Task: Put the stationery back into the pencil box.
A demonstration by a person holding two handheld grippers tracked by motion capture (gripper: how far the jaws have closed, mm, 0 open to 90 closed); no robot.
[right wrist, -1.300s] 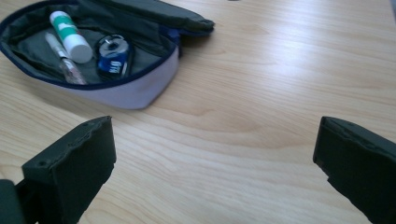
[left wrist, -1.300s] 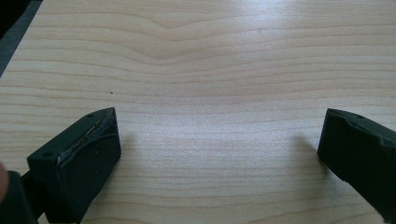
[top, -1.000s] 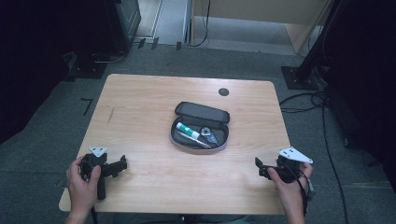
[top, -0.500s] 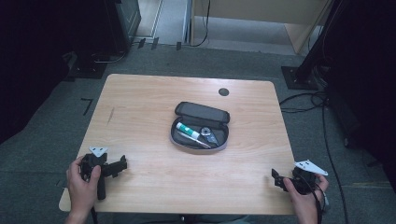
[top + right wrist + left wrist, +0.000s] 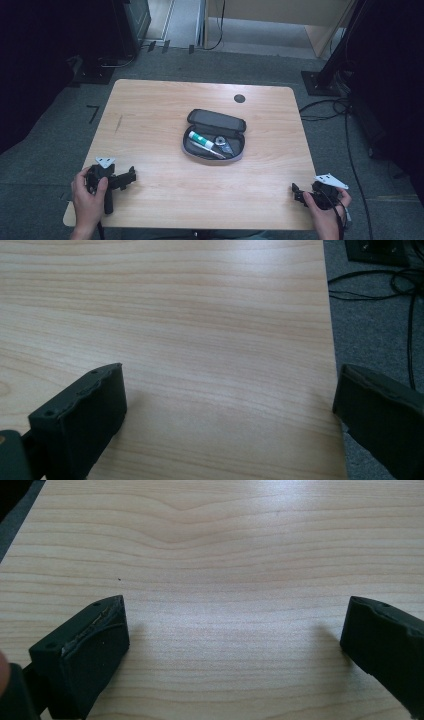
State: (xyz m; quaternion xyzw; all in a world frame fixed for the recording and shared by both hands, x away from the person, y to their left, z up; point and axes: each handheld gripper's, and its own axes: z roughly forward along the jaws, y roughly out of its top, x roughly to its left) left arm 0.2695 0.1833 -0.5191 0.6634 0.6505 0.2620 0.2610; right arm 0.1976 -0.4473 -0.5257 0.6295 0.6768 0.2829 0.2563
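Overhead, a pale wooden table (image 5: 150, 110) with rounded corners stood on grey carpet (image 5: 60, 130). Near its middle lay an open dark zip case (image 5: 215, 136), lid folded back toward the far edge. Inside sat a white tube with a green end (image 5: 201, 139), a thin pen-like stick (image 5: 207, 150) and small metal bits too small to tell. A round black cable hole (image 5: 239, 98) sat near the far edge, beyond the case.

Bare wood lay on every side of the case, wide open toward both near corners.

The left gripper (image 5: 131, 174), held in the left hand (image 5: 89, 197), sat over the near left corner, well apart from the case. Its jaws were spread wide over bare wood, nothing between them.

The right gripper (image 5: 295, 192), held in the right hand (image 5: 322, 212), sat at the near right corner. Its jaws were spread wide too, one over wood, the other past the table's right edge above carpet. Black cables (image 5: 380, 282) lay on the floor there.
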